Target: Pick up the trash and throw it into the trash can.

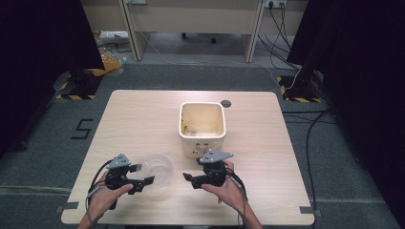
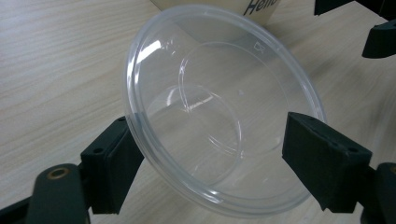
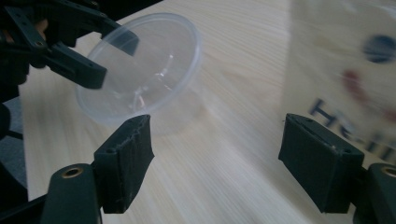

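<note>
A clear plastic bowl (image 1: 160, 168) (image 2: 224, 112) (image 3: 154, 70) sits on the wooden table (image 1: 138, 119) near its front edge. My left gripper (image 1: 144, 174) (image 2: 215, 158) (image 3: 112, 60) is open, straddling the bowl's left rim with one jaw inside and one outside; the pads do not press on the thin wall. My right gripper (image 1: 191, 181) (image 3: 215, 158) (image 2: 355, 23) is open with nothing between its jaws. It hovers just right of the bowl, pointing toward it, in front of a cream square tub (image 1: 202, 138) (image 3: 336, 70) with printed lettering.
The tub stands at the table's middle and holds a few scraps on its bottom. A small dark round cap (image 1: 226, 103) lies behind it. Bare tabletop spreads left and right. Black stands and cables ring the table on the floor.
</note>
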Demonstrator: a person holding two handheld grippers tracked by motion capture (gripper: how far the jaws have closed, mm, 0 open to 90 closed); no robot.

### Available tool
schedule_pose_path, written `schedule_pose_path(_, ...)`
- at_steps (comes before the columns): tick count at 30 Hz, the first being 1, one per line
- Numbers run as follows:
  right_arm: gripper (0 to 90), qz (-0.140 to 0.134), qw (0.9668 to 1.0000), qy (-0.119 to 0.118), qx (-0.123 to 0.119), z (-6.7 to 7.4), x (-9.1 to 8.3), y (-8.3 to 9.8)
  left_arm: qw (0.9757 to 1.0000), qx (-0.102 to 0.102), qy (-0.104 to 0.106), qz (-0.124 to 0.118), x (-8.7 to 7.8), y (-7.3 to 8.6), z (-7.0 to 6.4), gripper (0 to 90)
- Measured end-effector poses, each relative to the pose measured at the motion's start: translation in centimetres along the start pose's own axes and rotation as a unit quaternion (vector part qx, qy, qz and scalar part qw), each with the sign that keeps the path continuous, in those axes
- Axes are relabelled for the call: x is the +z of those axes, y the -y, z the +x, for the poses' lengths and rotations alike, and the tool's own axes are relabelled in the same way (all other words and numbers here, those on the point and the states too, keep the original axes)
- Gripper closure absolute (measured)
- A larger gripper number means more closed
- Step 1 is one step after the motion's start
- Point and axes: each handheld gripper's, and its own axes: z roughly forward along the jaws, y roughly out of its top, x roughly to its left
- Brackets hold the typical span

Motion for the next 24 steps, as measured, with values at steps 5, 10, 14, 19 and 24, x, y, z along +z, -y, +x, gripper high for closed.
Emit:
schedule_pose_path(5, 32.4, -0.001, 0.9997, -0.026, -0.006, 0.6, 1.3, -0.6, 0.9999, 0.013, 0.004, 0.002, 0.0, 0.4, -0.9, 21.1)
schedule_pose_path(10, 40.5, 0.001, 0.9982, -0.06, 0.007, 0.5, 2.3, -0.5, 0.9997, 0.022, 0.006, 0.005, 0.2, 0.8, -1.5, 22.2)
schedule_pose_path(14, 51.7, 0.002, 0.9959, -0.089, 0.015, 0.3, 2.8, -0.2, 0.9995, 0.028, 0.01, 0.009, 0.4, 0.9, -1.8, 23.4)
schedule_pose_path(19, 68.8, -0.001, 0.9942, -0.107, -0.001, 0.3, 2.9, 0.0, 0.9993, 0.035, 0.012, 0.008, 0.4, 0.8, -1.9, 23.8)
schedule_pose_path(24, 78.7, -0.008, 0.993, -0.117, 0.008, 0.2, 2.5, 0.0, 0.9993, 0.036, 0.006, 0.006, 0.2, 0.8, -1.9, 24.6)
